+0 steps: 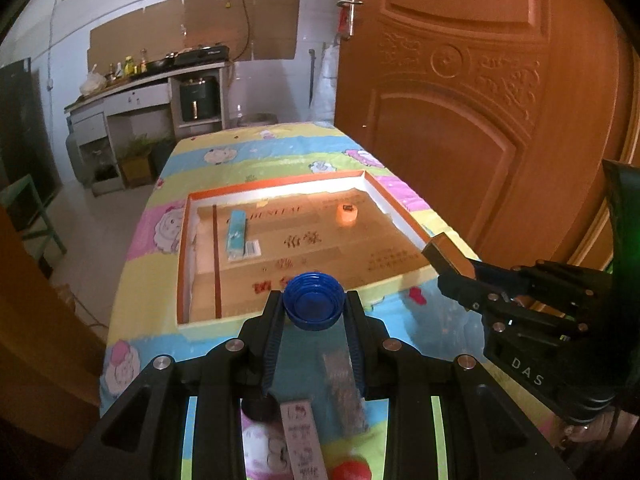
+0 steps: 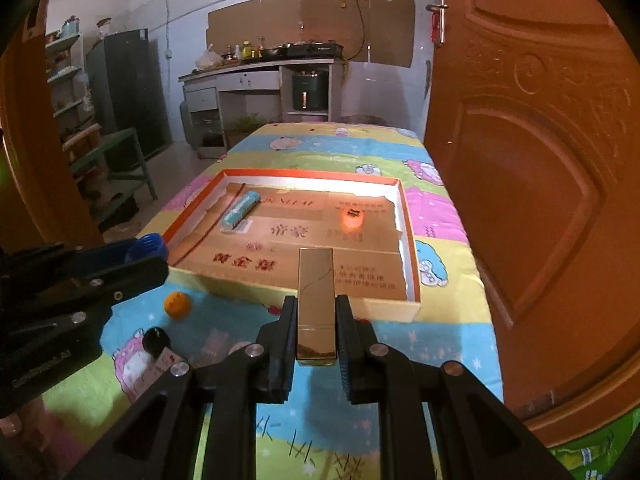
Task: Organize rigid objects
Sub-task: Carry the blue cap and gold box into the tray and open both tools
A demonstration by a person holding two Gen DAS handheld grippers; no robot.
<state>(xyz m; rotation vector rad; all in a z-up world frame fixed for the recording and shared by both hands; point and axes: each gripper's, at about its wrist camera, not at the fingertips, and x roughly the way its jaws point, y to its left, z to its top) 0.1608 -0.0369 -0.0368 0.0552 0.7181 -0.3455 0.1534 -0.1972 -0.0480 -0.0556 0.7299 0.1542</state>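
Rigid objects go into the shallow orange-rimmed cardboard box (image 2: pixel 412 240), so my left gripper (image 1: pixel 315 312) clamps a round blue plastic bottle cap (image 1: pixel 313 300) and my right gripper (image 2: pixel 316 320) clamps a rectangular gold bar (image 2: pixel 316 300) above its near edge.

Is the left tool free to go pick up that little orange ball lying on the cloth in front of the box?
Probably not right now. The left tool is already shut on a blue bottle cap, so it has no room for the orange ball. The path itself looks open; the cap would need dropping first.
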